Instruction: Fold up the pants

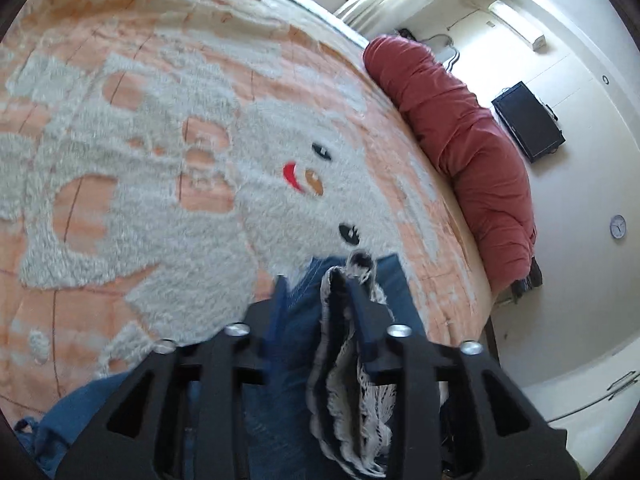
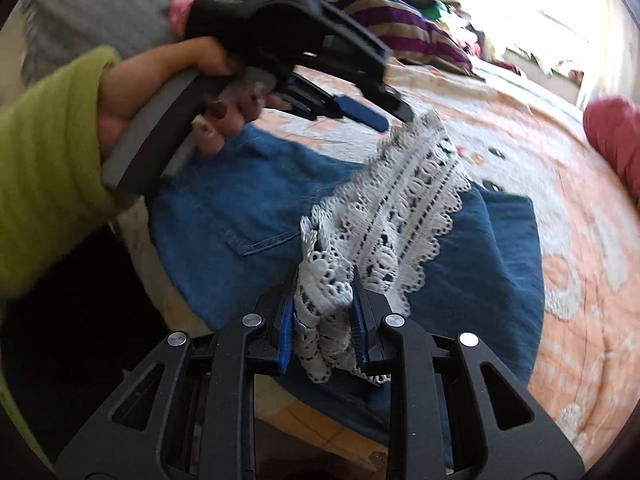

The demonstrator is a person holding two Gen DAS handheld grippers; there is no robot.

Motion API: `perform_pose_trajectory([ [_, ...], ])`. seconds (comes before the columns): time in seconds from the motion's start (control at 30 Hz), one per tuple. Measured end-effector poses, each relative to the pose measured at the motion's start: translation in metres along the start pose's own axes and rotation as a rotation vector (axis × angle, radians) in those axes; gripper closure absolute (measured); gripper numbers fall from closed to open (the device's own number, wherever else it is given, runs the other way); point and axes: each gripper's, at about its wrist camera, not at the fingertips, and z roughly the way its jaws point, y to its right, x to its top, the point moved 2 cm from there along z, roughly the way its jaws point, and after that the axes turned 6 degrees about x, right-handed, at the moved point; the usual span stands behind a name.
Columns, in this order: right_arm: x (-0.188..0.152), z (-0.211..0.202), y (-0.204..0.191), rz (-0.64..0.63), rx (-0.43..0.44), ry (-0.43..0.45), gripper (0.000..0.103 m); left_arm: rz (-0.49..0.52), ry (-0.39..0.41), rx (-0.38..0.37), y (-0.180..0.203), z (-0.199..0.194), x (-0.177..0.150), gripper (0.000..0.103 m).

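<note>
Blue denim pants with a white lace hem lie folded on the bed near its edge. My right gripper is shut on a bunched part of the lace, with blue pads pressing on both sides. The lace band stretches from there up to my left gripper, held by a hand in a green sleeve. In the left wrist view the left gripper stands open above the denim. The lace hem rests against its right finger only, with a gap to the left finger.
The bed carries an orange bedspread with a fluffy white bear pattern. A red rolled quilt lies along the bed's right side. Striped purple clothes are piled at the far end. The bed's edge is just below the pants.
</note>
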Motion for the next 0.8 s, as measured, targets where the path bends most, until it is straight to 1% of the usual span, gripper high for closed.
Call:
perform_pose_trajectory([
  [0.03, -0.001, 0.001, -0.008, -0.030, -0.005, -0.002, 0.088, -0.007, -0.014, -0.018, -0.001, 0.003, -0.002, 0.056],
  [0.1, -0.003, 0.002, -0.022, -0.089, -0.012, -0.007, 0.091, -0.032, -0.033, -0.047, -0.004, 0.005, -0.005, 0.053],
  [0.17, -0.005, 0.003, -0.038, -0.148, -0.014, -0.014, 0.091, -0.054, -0.043, -0.060, -0.006, 0.010, -0.006, 0.037],
  [0.2, -0.007, 0.002, -0.044, -0.168, -0.016, -0.014, 0.091, -0.062, -0.046, -0.053, -0.007, 0.013, -0.006, 0.035],
  [0.23, -0.008, 0.001, -0.050, -0.181, -0.013, -0.015, 0.091, -0.058, -0.049, -0.030, -0.007, 0.016, -0.006, 0.034],
  [0.3, -0.009, -0.004, -0.052, -0.182, -0.018, -0.004, 0.090, -0.055, -0.041, 0.002, -0.009, 0.018, -0.007, 0.034],
  [0.33, -0.011, -0.008, -0.050, -0.178, -0.021, 0.006, 0.090, -0.062, -0.042, 0.004, -0.011, 0.020, -0.007, 0.034],
  [0.4, -0.016, -0.022, -0.048, -0.169, -0.044, 0.034, 0.082, -0.081, -0.047, -0.025, -0.013, 0.021, -0.008, 0.034],
  [0.43, -0.019, -0.029, -0.044, -0.165, -0.058, 0.037, 0.076, -0.083, -0.054, -0.038, -0.013, 0.023, -0.007, 0.034],
  [0.5, -0.024, -0.036, -0.040, -0.156, -0.067, 0.035, 0.073, -0.078, -0.055, -0.031, -0.011, 0.025, -0.007, 0.037],
  [0.53, -0.027, -0.038, -0.039, -0.152, -0.072, 0.029, 0.072, -0.065, -0.057, -0.034, -0.007, 0.027, -0.007, 0.045],
  [0.57, -0.029, -0.040, -0.040, -0.154, -0.076, 0.027, 0.071, -0.057, -0.058, -0.034, -0.003, 0.029, -0.007, 0.057],
  [0.6, -0.027, -0.038, -0.038, -0.155, -0.080, 0.027, 0.069, -0.051, -0.061, -0.036, 0.000, 0.030, -0.008, 0.062],
  [0.63, -0.025, -0.034, -0.039, -0.161, -0.085, 0.023, 0.067, -0.037, -0.065, -0.032, 0.004, 0.032, -0.008, 0.069],
  [0.67, -0.023, -0.030, -0.038, -0.170, -0.086, 0.014, 0.065, -0.024, -0.063, -0.014, 0.007, 0.034, -0.009, 0.074],
  [0.7, -0.023, -0.028, -0.040, -0.183, -0.086, 0.002, 0.060, -0.019, -0.063, -0.008, 0.009, 0.035, -0.010, 0.075],
  [0.8, -0.021, -0.017, -0.043, -0.225, -0.125, -0.032, 0.059, -0.017, -0.064, 0.004, 0.009, 0.037, -0.011, 0.080],
])
